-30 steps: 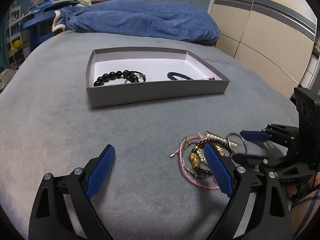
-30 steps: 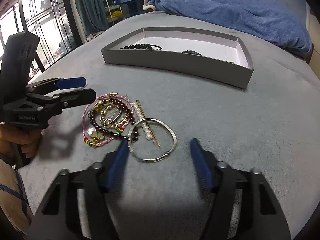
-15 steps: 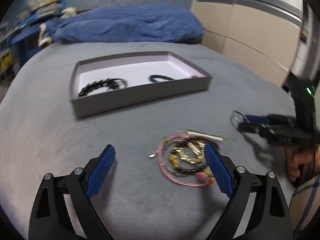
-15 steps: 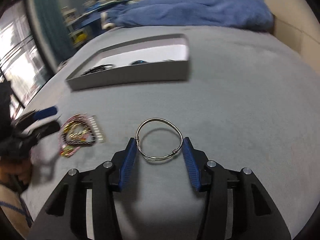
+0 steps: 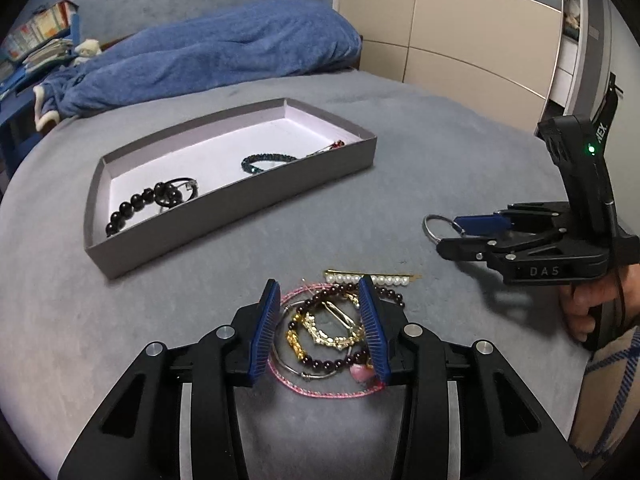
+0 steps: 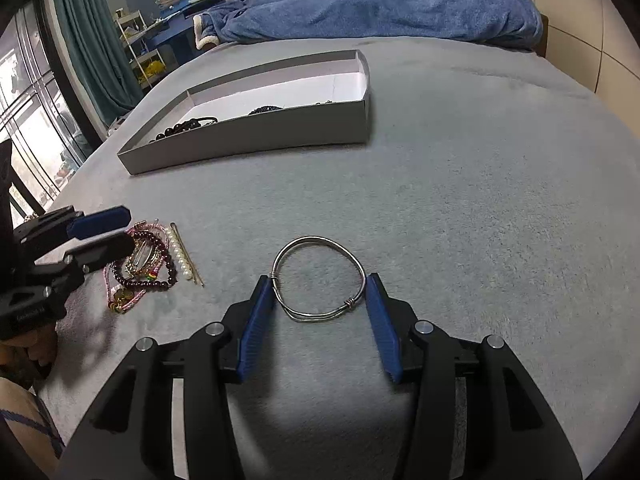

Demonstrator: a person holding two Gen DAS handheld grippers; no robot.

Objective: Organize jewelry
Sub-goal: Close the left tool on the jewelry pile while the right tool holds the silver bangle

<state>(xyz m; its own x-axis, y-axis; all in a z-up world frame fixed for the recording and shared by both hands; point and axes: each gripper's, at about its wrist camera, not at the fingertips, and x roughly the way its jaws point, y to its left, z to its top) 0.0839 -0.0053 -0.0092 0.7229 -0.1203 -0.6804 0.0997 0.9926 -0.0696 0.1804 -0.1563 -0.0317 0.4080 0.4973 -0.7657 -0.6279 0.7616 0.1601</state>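
Note:
A tangle of jewelry (image 5: 324,332) lies on the grey bed: a gold clip, a dark bead bracelet and a pink cord bracelet, with a pearl hairpin (image 5: 368,279) beside it. My left gripper (image 5: 318,292) hangs over this pile (image 6: 140,264), its jaws closing with the tangle between them; the pads do not visibly press on it. My right gripper (image 6: 318,280) is shut on a silver bangle (image 6: 320,237), holding it just above the bed, right of the pile. The grey tray (image 5: 240,204) behind holds a black bead bracelet (image 5: 132,204), a teal bracelet (image 5: 264,159) and a red-tipped pin (image 5: 336,145).
A blue blanket (image 5: 208,56) is heaped along the far side of the bed. Beige wardrobe doors (image 5: 460,20) stand at the right. A window with curtains (image 6: 24,120) and shelves are at the left. A person's hand (image 5: 580,308) grips the right gripper's handle.
My left gripper has slid over the jewelry pile and its jaws have narrowed around it. My right gripper closed on the silver bangle and carried it right, away from the pile.

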